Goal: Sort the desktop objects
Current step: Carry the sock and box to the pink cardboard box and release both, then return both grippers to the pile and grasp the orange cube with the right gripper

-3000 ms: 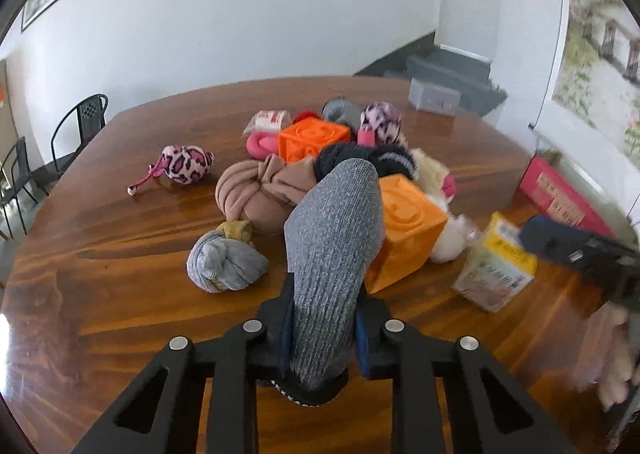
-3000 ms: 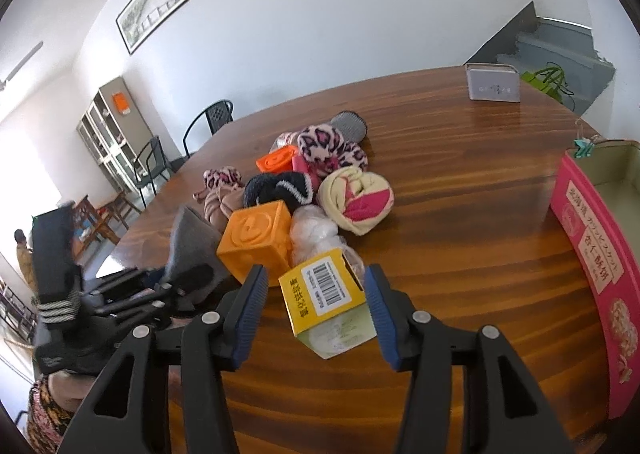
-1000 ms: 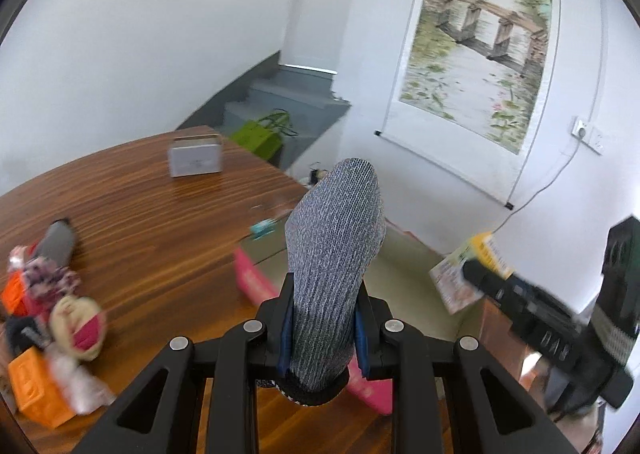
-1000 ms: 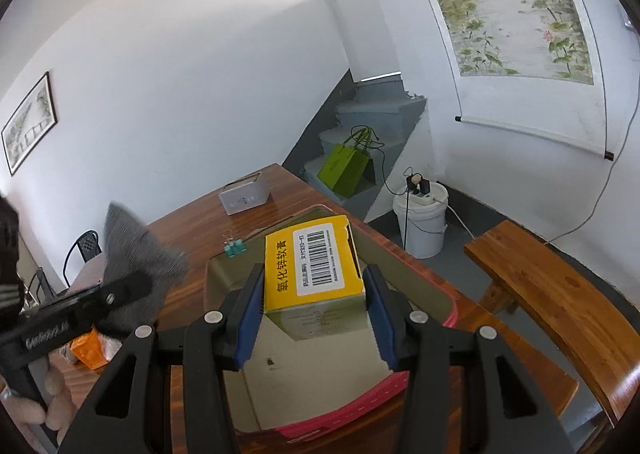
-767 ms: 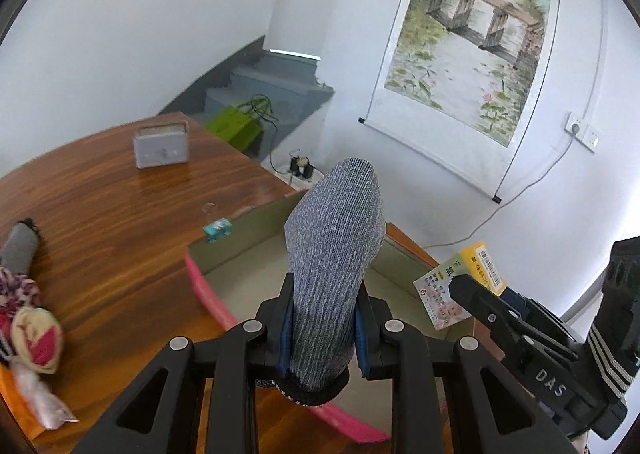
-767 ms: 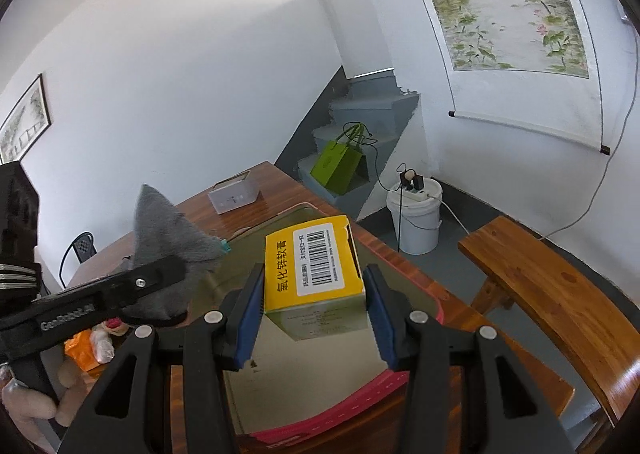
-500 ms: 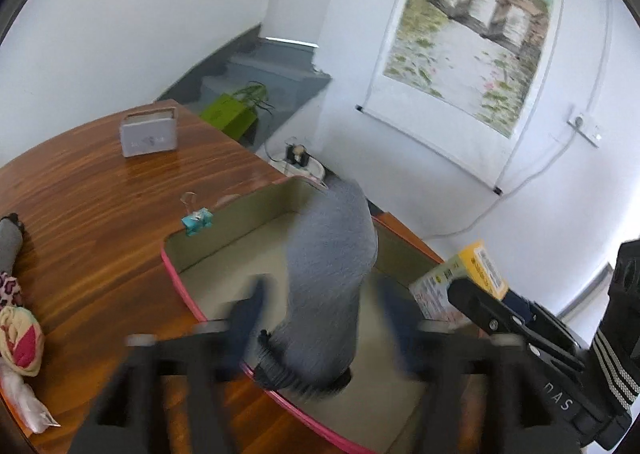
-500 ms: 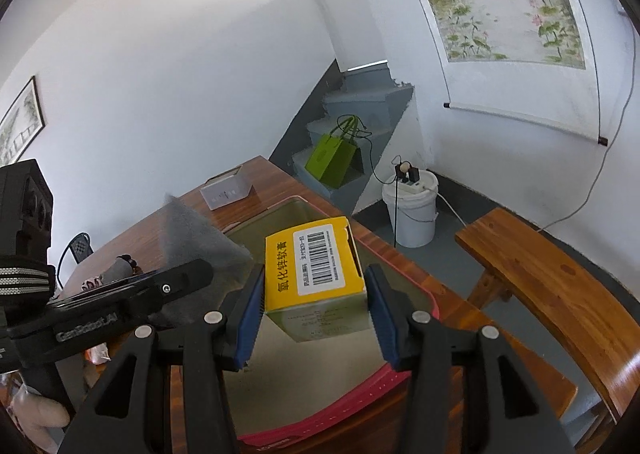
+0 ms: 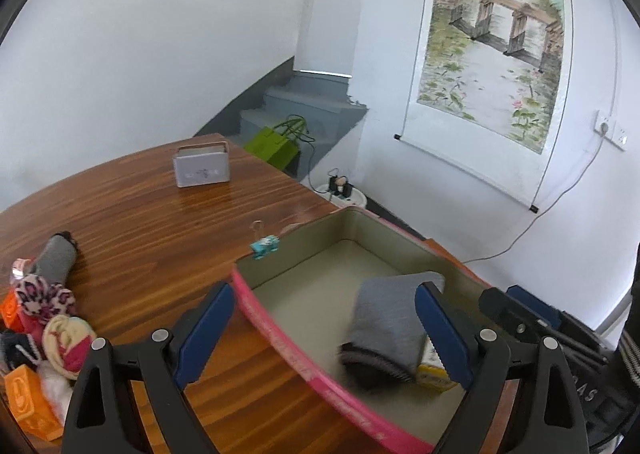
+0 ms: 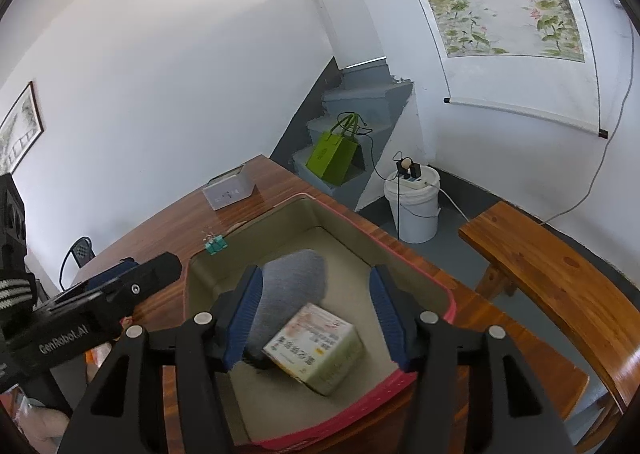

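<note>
A pink-rimmed box [image 9: 280, 338] stands at the table's corner. Inside it lies the grey sock [image 9: 392, 318], free of my left gripper [image 9: 322, 314], which hangs open above the box's near rim. Under the sock's edge a corner of the yellow carton [image 9: 434, 372] shows. In the right wrist view the carton [image 10: 316, 346] lies tilted on the floor of the box [image 10: 452, 306], touching the sock [image 10: 296, 282]. My right gripper [image 10: 316, 294] hovers over both with its jaws opening and nothing pressed between the pads. The left gripper [image 10: 120, 290] shows at the left.
A pile of rolled socks and orange blocks [image 9: 28, 406] sits at the table's left. A grey case [image 9: 202, 170] stands farther back and a teal binder clip [image 9: 264, 246] is clipped on the box's rim. Beyond the table are a wooden bench [image 10: 552, 282] and a white bucket [image 10: 416, 206].
My left gripper opened and the grey sock dropped into the box. My right gripper spread its jaws and the yellow carton fell in beside the sock.
</note>
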The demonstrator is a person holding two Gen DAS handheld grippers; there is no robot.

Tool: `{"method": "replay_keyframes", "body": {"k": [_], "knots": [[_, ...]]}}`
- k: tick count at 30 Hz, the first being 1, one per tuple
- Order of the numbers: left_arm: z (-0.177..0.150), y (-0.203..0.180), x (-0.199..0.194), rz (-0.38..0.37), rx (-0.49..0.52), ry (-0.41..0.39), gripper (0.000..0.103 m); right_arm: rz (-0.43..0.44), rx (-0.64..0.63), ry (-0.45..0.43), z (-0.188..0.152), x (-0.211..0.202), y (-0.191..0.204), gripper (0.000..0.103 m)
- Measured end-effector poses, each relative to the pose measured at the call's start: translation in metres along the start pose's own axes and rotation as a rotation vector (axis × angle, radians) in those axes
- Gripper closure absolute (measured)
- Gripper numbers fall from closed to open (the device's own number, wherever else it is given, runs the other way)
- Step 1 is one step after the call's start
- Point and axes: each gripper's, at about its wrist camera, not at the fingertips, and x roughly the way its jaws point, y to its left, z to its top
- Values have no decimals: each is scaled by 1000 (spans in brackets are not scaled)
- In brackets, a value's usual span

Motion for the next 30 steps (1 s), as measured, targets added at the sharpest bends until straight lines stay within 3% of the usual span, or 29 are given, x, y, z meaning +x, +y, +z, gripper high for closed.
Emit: {"method": "replay_keyframes", "body": {"k": [11,14,24,30], "knots": [[-25,67,-35,119,-94,5,9,82,-37,4,-4,4,47,27],[-37,96,-53,174,-140,-2,1,116,-59,14,-7,5,67,24],[-82,216,-145,355,-368,-88,1,290,-210,121,-37,22,167,22],[-105,275,-182,478,-438,-107,1,391,-326,193,-64,31,236,22]]}}
